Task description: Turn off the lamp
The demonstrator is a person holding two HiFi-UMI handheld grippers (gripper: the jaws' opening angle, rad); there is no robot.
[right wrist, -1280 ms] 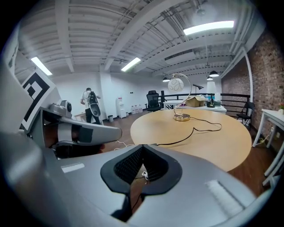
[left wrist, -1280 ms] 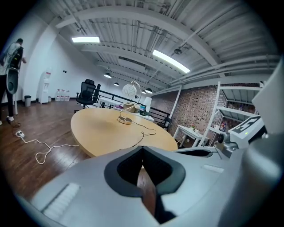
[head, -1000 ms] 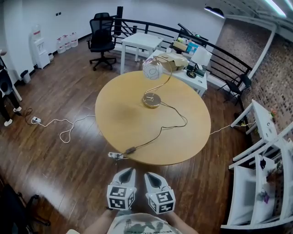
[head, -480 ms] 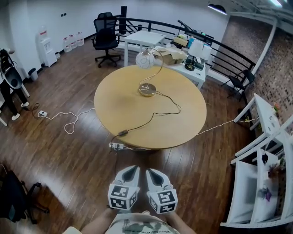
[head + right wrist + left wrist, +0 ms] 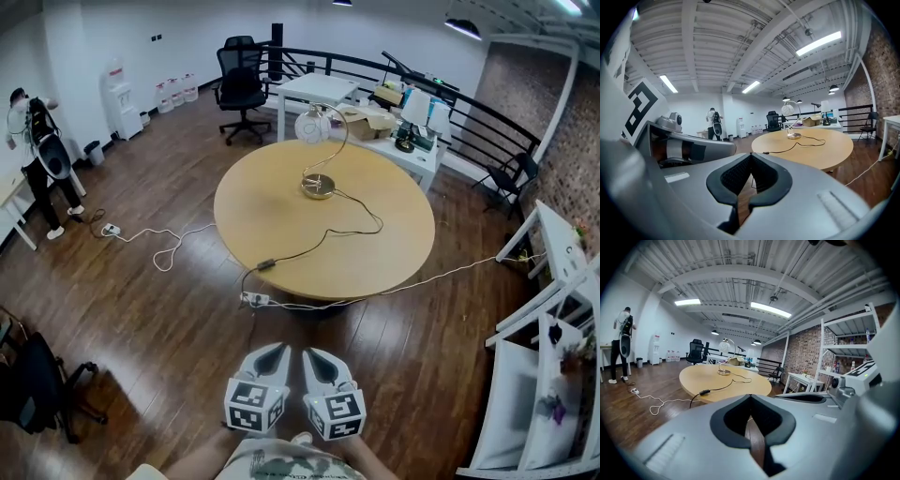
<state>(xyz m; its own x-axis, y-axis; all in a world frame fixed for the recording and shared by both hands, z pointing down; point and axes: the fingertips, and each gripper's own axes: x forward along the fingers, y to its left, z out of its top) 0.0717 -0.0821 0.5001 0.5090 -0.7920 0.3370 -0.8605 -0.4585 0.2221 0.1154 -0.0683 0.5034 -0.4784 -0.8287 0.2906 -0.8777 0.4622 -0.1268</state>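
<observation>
Lamp (image 5: 318, 184) stands upright on the round wooden table (image 5: 272, 220), well ahead of both claws.

Head view: the cord (image 5: 380, 227) loops across the tabletop and runs back toward the claws. An inline switch (image 5: 266, 265) lies near the table edge closest to them. A power strip (image 5: 253, 299) lies on the floor (image 5: 169, 337) between table and claws. Left claw (image 5: 271, 351) and right claw (image 5: 314, 354) sit side by side, just apart, low over the wooden floor. A person (image 5: 42, 141) stands far off to the left of the left claw.

Left gripper view: left claw (image 5: 750, 397) is clenched, tips meeting, grasping nothing. Only floor shows through the slit behind the tips. Table and lamp (image 5: 724, 359) lie ahead, slightly left of the jaw line. The right claw's body sits just beside it on the right.

Right gripper view: right claw (image 5: 751, 155) is likewise pressed together and empty. The lamp (image 5: 791, 123) sits ahead and to the right of the tips. The switch (image 5: 765, 153) is nearer, close to the near table edge.
</observation>
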